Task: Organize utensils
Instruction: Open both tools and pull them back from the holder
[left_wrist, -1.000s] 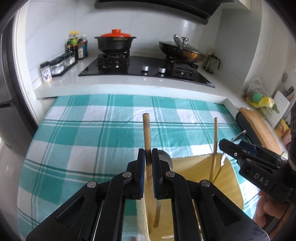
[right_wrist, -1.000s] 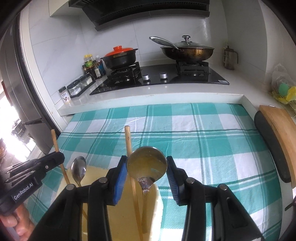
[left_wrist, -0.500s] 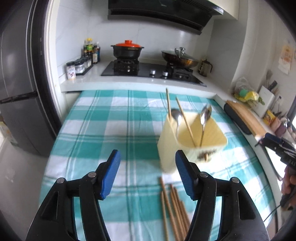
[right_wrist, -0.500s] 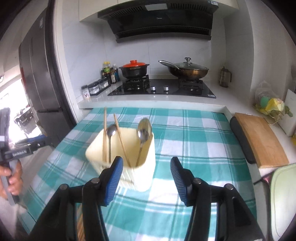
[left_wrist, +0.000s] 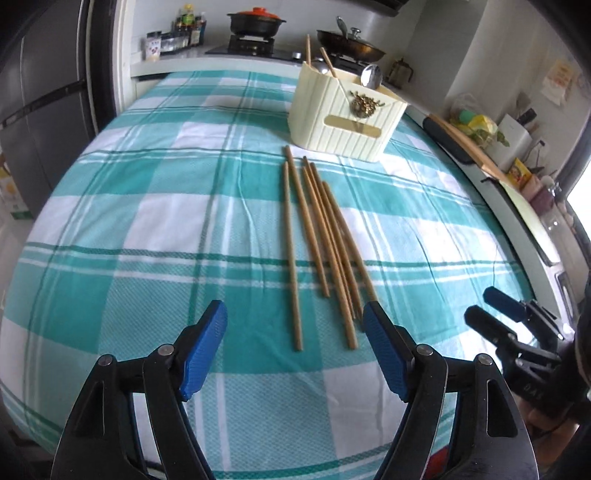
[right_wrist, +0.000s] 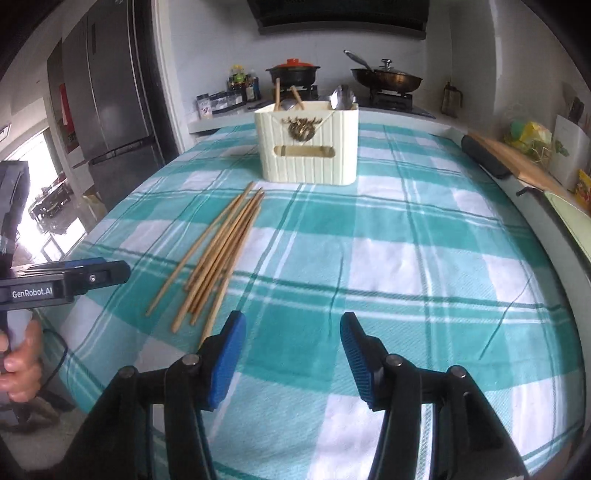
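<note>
Several wooden chopsticks (left_wrist: 317, 236) (right_wrist: 218, 254) lie loose on the teal checked cloth (left_wrist: 147, 221) (right_wrist: 406, 258). Behind them stands a cream holder box (left_wrist: 343, 110) (right_wrist: 308, 142) with two chopsticks and two metal spoons (left_wrist: 371, 75) (right_wrist: 341, 96) upright in it. My left gripper (left_wrist: 295, 347) hovers just in front of the near chopstick ends, its jaws opening wide with nothing between them. My right gripper (right_wrist: 291, 350) stands open and empty to the right of the pile. Each gripper shows at the edge of the other's view, the right gripper (left_wrist: 495, 314) and the left gripper (right_wrist: 66, 280).
A stove counter at the back carries a red-lidded pot (right_wrist: 293, 72), a lidded wok (right_wrist: 386, 79) and spice jars (right_wrist: 221, 99). A wooden cutting board (right_wrist: 517, 162) lies along the right edge. A grey fridge (right_wrist: 110, 103) stands at left. A hand (right_wrist: 18, 362) grips the left tool.
Both grippers let go of a chopstick and a spoon in the box and pulled back toward the near table edge. The left jaws went from shut to wide open.
</note>
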